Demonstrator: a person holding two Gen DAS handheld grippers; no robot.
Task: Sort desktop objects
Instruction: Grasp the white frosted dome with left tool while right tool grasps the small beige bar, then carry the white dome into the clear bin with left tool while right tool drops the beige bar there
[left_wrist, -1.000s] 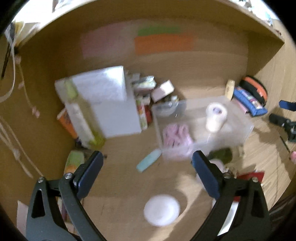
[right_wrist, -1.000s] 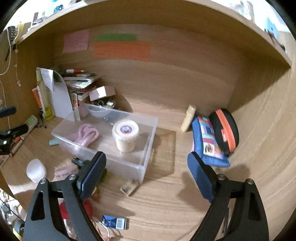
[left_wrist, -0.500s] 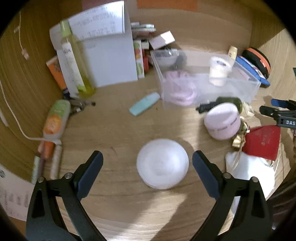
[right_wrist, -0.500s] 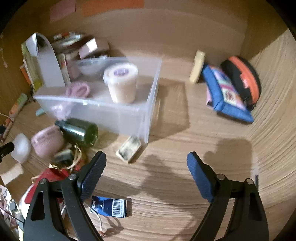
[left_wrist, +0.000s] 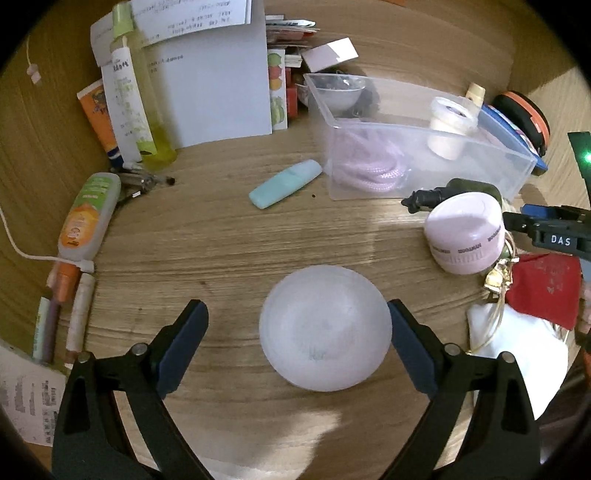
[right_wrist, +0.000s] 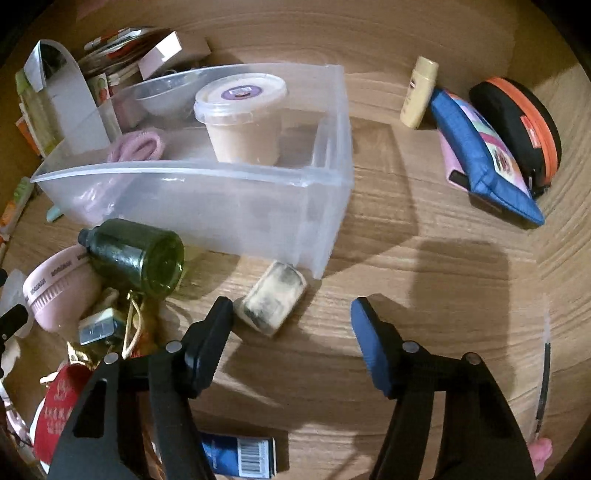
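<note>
My left gripper (left_wrist: 297, 317) is open around a frosted white round lid or dish (left_wrist: 325, 328) on the wooden desk; the right finger sits at its edge, the left finger apart. My right gripper (right_wrist: 291, 310) is open and empty above the desk, its left finger beside a small worn beige block (right_wrist: 270, 302). A clear plastic bin (right_wrist: 207, 206) holds a lidded cream tub (right_wrist: 240, 118) and a pink cord (right_wrist: 136, 146); the bin also shows in the left wrist view (left_wrist: 417, 147). A pink jar (left_wrist: 465, 233), a green bottle (right_wrist: 136, 254) and a teal highlighter (left_wrist: 285, 184) lie around it.
A white file stand with papers (left_wrist: 210, 85), a yellow bottle (left_wrist: 146, 110) and an orange tube (left_wrist: 86, 221) stand or lie at the left. A blue pouch (right_wrist: 484, 155), a black-orange case (right_wrist: 517, 125), a red pouch (left_wrist: 543, 291) and a barcoded blue box (right_wrist: 240, 458) lie at the right and front.
Both grippers have come lower and closer to the desk. The left one has closed in on the frosted white lid; the right one has moved toward the beige block.
</note>
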